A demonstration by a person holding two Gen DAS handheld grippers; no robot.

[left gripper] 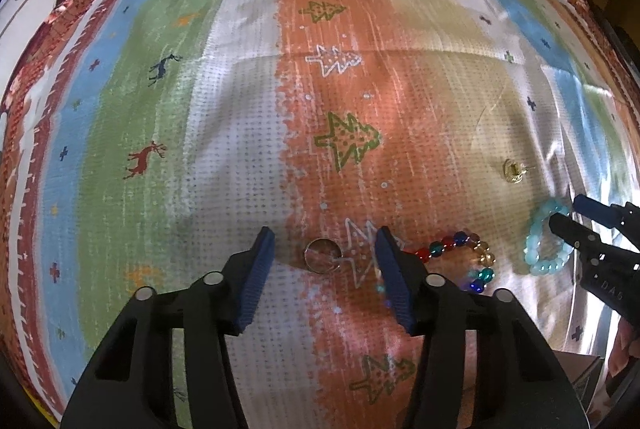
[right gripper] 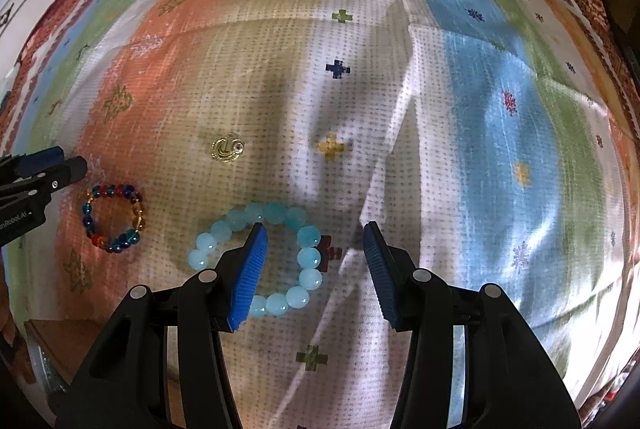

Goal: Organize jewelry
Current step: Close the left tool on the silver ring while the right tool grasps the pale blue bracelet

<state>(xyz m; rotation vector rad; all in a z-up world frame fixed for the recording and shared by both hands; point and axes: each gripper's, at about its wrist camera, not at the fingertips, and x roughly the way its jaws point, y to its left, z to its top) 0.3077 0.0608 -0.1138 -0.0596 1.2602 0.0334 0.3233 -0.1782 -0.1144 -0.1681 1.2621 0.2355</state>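
So, my left gripper (left gripper: 325,261) hangs wide open over the striped cloth (left gripper: 240,109), holding nothing; the silver ring (left gripper: 322,255) lies flat between its blue pads (left gripper: 256,281), touching neither. The multicolour bead bracelet (left gripper: 460,261) sits just right of the right pad. My right gripper (right gripper: 314,269) is wide open too, empty, left pad (right gripper: 248,273) over the inside of the light blue bead bracelet (right gripper: 304,257); contact unclear. The gold brooch (right gripper: 227,147) lies farther up, apart from both bracelets.
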